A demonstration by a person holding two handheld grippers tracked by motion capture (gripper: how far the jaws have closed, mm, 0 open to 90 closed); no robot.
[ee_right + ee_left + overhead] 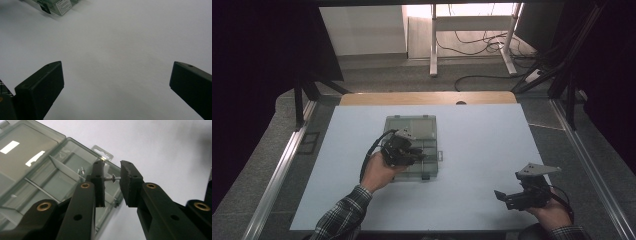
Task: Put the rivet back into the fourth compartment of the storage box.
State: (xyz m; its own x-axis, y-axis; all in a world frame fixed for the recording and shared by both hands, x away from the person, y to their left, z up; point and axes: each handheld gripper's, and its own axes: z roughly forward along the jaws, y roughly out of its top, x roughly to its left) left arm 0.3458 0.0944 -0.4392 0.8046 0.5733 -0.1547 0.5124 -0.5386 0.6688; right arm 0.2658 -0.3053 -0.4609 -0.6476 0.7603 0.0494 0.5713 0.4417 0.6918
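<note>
Your left hand-held gripper (pixel 111 178) pinches a small metal screw (pixel 112 178) crosswise between its pads, just above the open clear organizer box (pixel 45 172) on the white tabletop (pixel 482 145); your right hand-held gripper (pixel 116 85) rests spread wide, holding nothing, well apart. The pick looks done; next, carry the screw steadily to its destination without loosening the pinch

A white label (pixel 63 4) sits on the box at the far left of the right gripper view; its print is too small to read.
</note>
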